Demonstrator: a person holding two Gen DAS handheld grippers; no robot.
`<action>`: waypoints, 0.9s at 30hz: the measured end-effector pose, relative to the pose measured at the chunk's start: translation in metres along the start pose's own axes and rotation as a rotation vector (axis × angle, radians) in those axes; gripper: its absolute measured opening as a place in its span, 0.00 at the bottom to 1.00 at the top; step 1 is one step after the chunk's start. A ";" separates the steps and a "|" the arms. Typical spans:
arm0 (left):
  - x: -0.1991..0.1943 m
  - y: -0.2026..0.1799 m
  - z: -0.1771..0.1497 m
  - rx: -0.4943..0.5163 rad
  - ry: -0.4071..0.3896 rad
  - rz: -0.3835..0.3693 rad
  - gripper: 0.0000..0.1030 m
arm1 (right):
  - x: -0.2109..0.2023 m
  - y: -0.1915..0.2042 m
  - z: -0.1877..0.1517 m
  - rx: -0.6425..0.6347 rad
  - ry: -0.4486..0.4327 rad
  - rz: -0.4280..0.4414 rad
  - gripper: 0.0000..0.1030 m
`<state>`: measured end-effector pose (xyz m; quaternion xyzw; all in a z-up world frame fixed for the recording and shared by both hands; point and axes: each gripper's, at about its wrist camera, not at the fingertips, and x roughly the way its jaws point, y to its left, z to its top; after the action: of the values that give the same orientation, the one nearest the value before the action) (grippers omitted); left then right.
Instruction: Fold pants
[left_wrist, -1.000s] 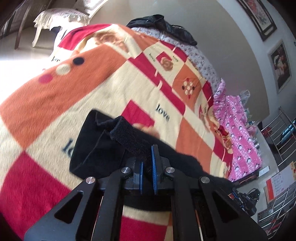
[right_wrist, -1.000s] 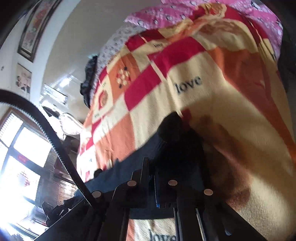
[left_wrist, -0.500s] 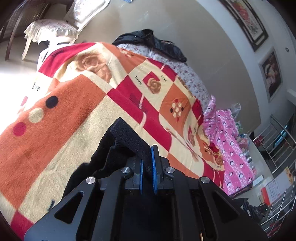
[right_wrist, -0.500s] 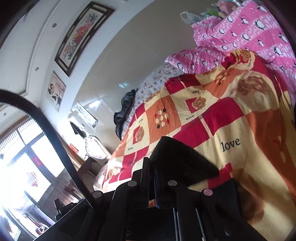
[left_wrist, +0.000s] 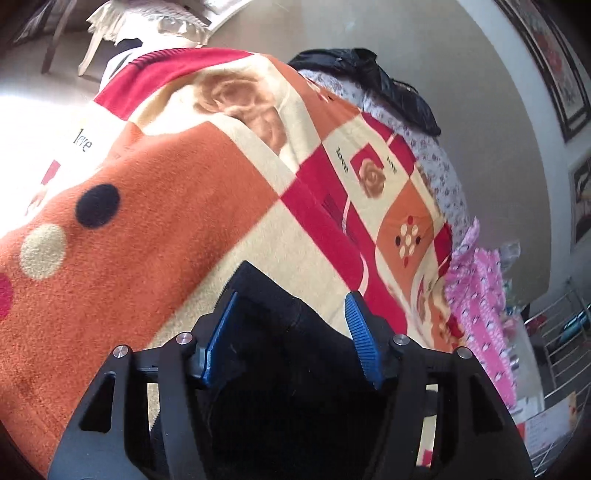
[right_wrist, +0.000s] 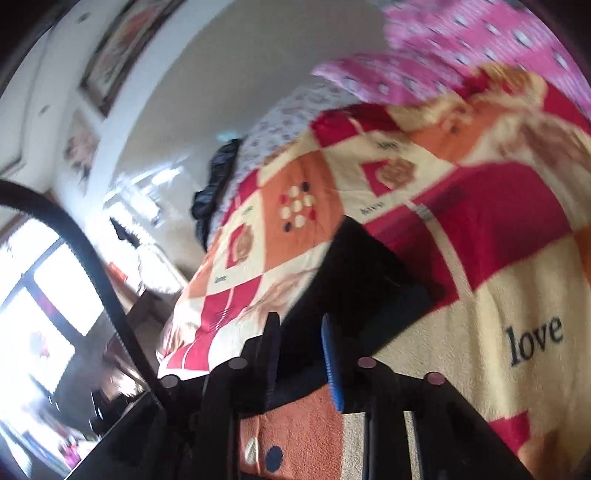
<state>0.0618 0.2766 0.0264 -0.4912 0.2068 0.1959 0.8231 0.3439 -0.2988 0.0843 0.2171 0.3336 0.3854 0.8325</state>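
Observation:
The black pants (left_wrist: 280, 354) lie on the bed's patterned orange, red and cream blanket (left_wrist: 166, 206). In the left wrist view my left gripper (left_wrist: 290, 306) is open, its blue pads wide apart over a corner of the pants, holding nothing. In the right wrist view the pants (right_wrist: 362, 269) lie folded on the blanket (right_wrist: 498, 295), a corner pointing away. My right gripper (right_wrist: 299, 328) is open, with a moderate gap between its fingers, just above the near edge of the pants. This view is motion-blurred.
A black garment (left_wrist: 373, 85) lies at the head of the bed on a floral sheet. A pink patterned quilt (left_wrist: 480, 295) lies at the right. A white chair (left_wrist: 147, 22) stands beyond the bed. Framed pictures hang on the wall.
Both grippers were shut on the pants' fabric and carried it forward across the blanket. Now both have opened and let go, and the pants lie on the blanket.

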 end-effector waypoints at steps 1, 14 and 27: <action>-0.002 0.002 0.003 -0.011 -0.003 -0.004 0.56 | 0.002 0.002 -0.001 0.000 0.014 -0.015 0.41; 0.043 -0.091 -0.064 0.373 0.237 0.118 0.56 | 0.150 0.098 -0.034 -0.402 0.429 -0.299 0.53; -0.024 -0.061 -0.052 0.371 0.190 0.154 0.56 | 0.031 0.095 0.015 -0.270 0.270 -0.129 0.53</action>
<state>0.0658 0.2003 0.0610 -0.3306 0.3530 0.1697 0.8587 0.3228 -0.2179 0.1413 0.0281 0.4009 0.3981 0.8246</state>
